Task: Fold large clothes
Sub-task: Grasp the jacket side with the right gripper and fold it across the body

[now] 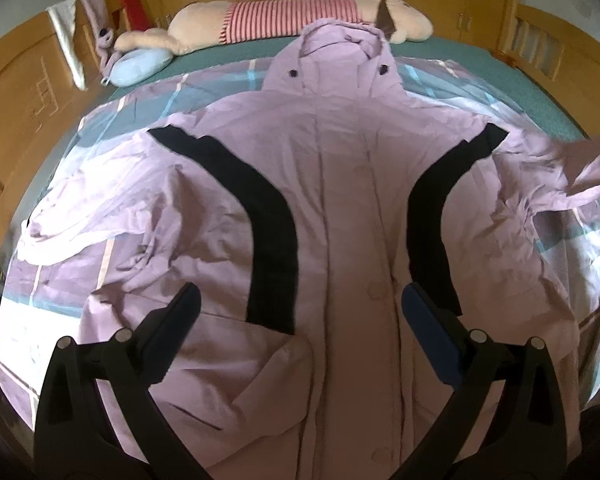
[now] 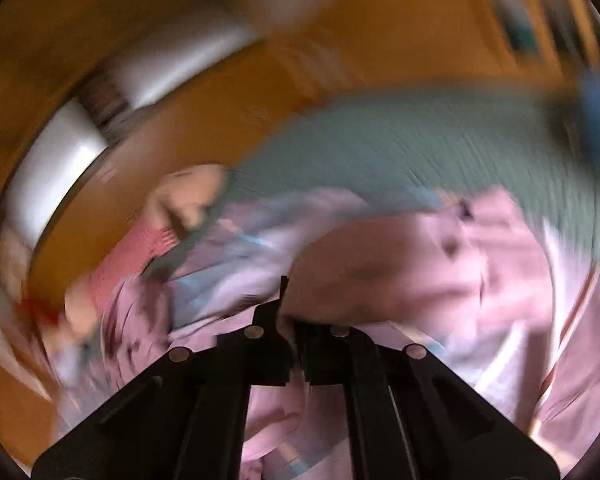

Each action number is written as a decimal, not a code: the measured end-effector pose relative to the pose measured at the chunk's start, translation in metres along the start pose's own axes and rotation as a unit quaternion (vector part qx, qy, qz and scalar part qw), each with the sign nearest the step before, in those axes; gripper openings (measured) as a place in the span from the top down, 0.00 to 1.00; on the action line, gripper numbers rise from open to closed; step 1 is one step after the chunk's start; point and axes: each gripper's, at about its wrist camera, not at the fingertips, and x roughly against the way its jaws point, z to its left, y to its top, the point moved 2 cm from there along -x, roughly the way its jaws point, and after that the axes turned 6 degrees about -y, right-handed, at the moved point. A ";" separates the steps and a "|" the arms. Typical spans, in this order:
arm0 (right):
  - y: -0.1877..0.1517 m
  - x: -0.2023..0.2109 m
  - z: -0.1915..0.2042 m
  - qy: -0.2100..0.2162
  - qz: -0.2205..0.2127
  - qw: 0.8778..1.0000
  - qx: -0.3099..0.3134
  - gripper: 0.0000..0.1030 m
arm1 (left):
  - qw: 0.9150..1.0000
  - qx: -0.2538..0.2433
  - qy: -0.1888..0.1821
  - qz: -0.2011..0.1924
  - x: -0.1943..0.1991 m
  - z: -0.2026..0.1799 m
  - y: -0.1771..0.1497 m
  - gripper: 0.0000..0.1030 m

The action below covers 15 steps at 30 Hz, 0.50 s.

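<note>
My lilac coat (image 1: 340,208) lies spread flat, nothing folded yet; my right gripper (image 2: 290,312) pinches one sleeve, my left gripper (image 1: 300,320) hangs open above it

1. Your support is a bed (image 1: 460,50) with a green sheet, filling most of the left wrist frame.
2. A plaid quilt (image 1: 60,280) in lilac, teal and white covers its middle and lower part.
3. The lilac coat (image 1: 340,208) lies spread flat on that quilt, hood toward the top centre.
4. Along the top edge lies a long plush toy (image 1: 292,20) in a striped top.
5. At upper left rests a pale blue cushion (image 1: 140,66).
</note>
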 end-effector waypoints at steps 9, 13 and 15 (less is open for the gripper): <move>-0.165 0.079 0.246 0.246 0.073 0.908 0.331 0.96 | 0.985 0.158 0.061 0.044 -0.017 0.084 -0.006 0.02; -0.224 0.072 0.276 0.293 0.194 0.839 0.416 0.76 | 0.974 0.195 0.106 0.056 -0.015 0.119 -0.011 0.02; -0.234 0.078 0.280 0.294 0.177 0.825 0.448 0.52 | 0.968 0.211 0.116 0.078 -0.017 0.132 -0.015 0.02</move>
